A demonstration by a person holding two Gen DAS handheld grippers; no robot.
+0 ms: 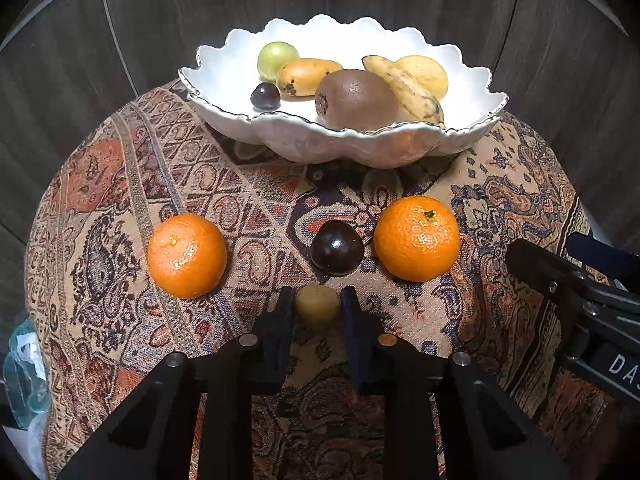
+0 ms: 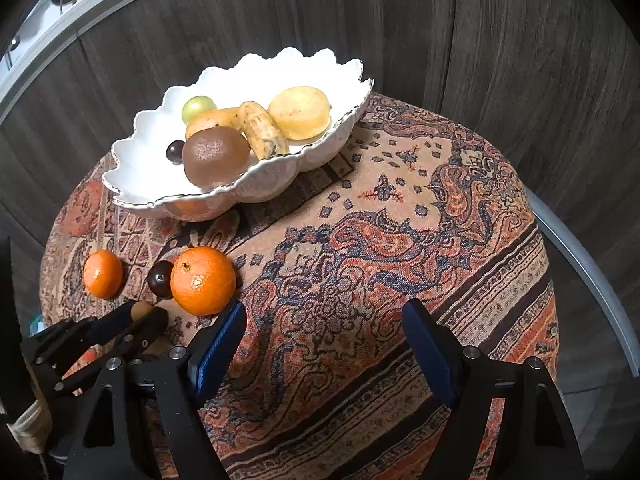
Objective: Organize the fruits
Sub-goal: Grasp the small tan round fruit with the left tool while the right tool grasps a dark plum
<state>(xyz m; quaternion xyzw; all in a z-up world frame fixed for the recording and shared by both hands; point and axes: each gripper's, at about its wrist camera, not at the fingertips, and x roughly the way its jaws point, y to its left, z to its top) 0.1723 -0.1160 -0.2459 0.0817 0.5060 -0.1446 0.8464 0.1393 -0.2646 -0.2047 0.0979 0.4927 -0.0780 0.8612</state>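
**Left gripper closing on the small fruit, bowl waiting ahead**

Table (image 2: 400,240) under a patterned cloth is carrying everything. White scalloped bowl (image 1: 344,140) is sitting at the far side, already holding a kiwi (image 1: 354,98), a banana (image 1: 406,86), a yellow fruit behind it, a speckled orange-yellow fruit, a green one and a small dark one.

Two mandarins are lying loose on the cloth, well apart: left mandarin (image 1: 187,255) and right mandarin (image 1: 417,238). A dark plum (image 1: 337,247) is resting just beside the right mandarin.

Left gripper (image 1: 317,304) is reaching forward with its jaws narrow, flanking a small yellow-green fruit (image 1: 317,305); fingers appear to be touching its sides, though firm contact is hard to confirm. The right wrist view is showing the same fruit between those fingers, low over the cloth.

Right gripper (image 2: 324,338) is hovering over bare cloth, jaws wide, holding nothing; right mandarin is lying just ahead and to its left.

Judgement: the small fruit is roundish, no long axis to worry about. The bowl is lying straight ahead of the left gripper, beyond the plum, so the carry is needing lift first to pass over the plum and the rim
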